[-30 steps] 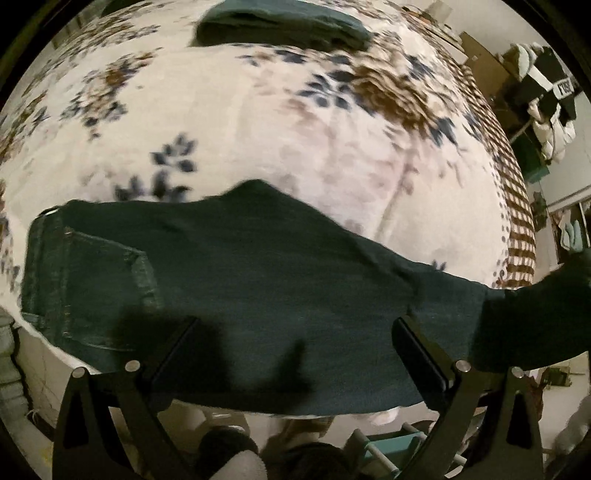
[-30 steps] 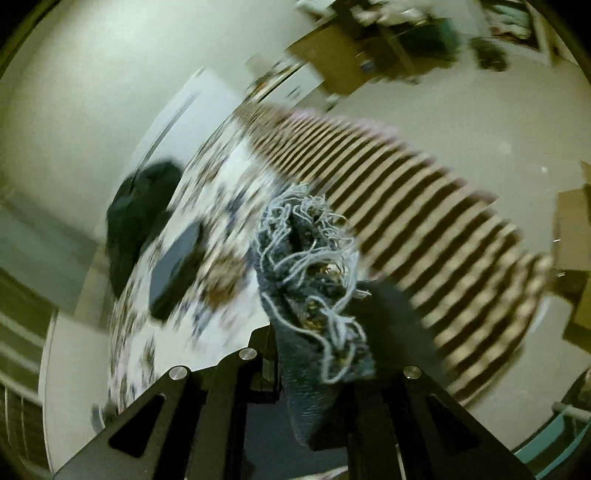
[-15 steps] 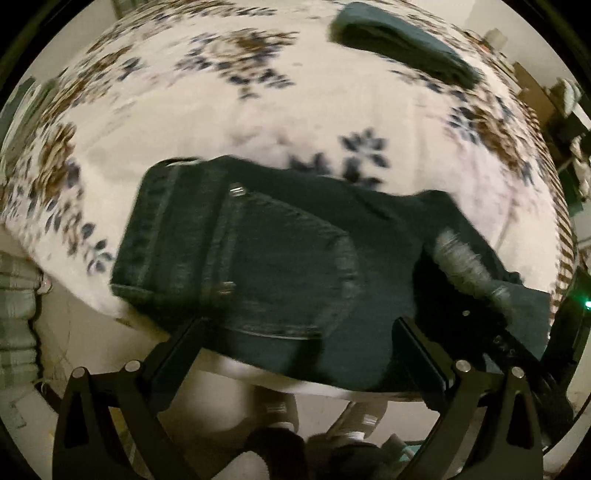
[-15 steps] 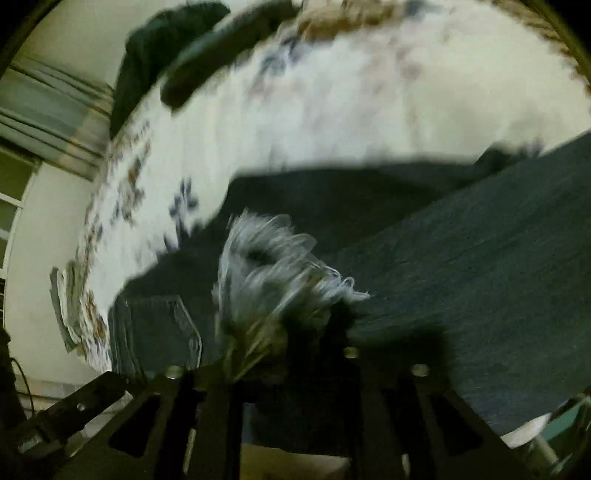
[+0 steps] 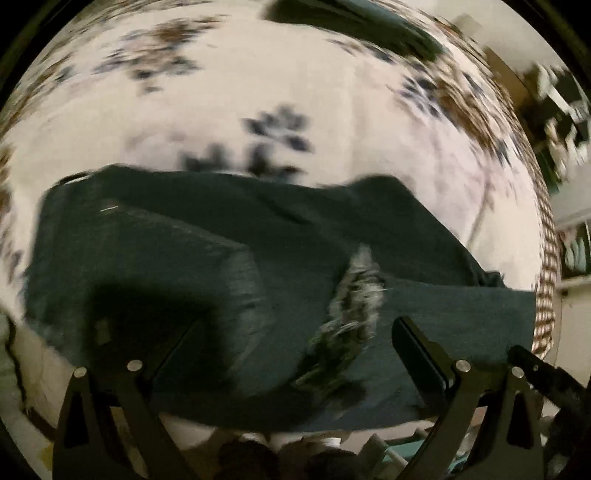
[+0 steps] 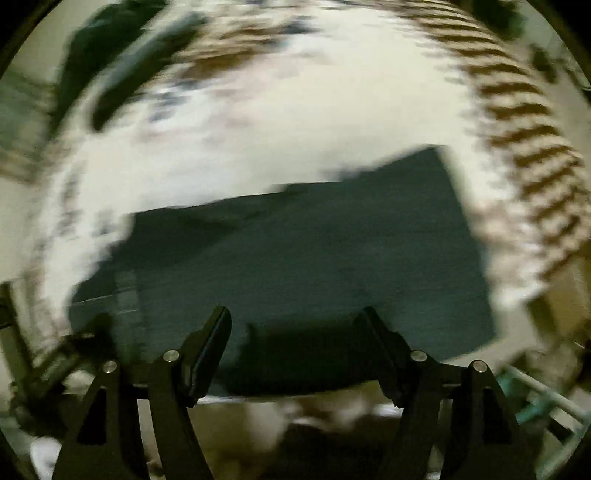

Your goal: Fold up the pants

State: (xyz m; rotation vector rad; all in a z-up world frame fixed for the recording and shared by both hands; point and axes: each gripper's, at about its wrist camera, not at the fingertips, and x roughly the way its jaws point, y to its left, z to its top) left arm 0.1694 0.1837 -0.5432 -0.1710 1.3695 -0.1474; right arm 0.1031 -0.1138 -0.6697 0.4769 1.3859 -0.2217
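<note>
Both views are motion-blurred. In the left wrist view we see the dark pants [image 5: 207,266] lying folded across the lower half of the frame on the floral bedspread [image 5: 332,122], reaching from the left edge to the right edge. The frayed hem [image 5: 351,306] sits on top of the dark fabric, just right of centre, near the lower edge of the garment. A back pocket outline shows at lower left, but it is too blurred for detail. Another dark garment [image 5: 351,18] lies at the top centre of the frame, well apart from the pants.

The left gripper [image 5: 291,332] has its jaws spread wide with nothing between them; they hang over the near edge of the pants.

In the right wrist view we see the pants [image 6: 314,251] as a dark block across the middle and lower centre, on the bedspread [image 6: 295,122], with brown stripes along the right edge of the frame. A dark heap [image 6: 99,44] sits at upper left. The right gripper [image 6: 295,325] has its jaws wide apart and empty, above the near edge of the fabric.
</note>
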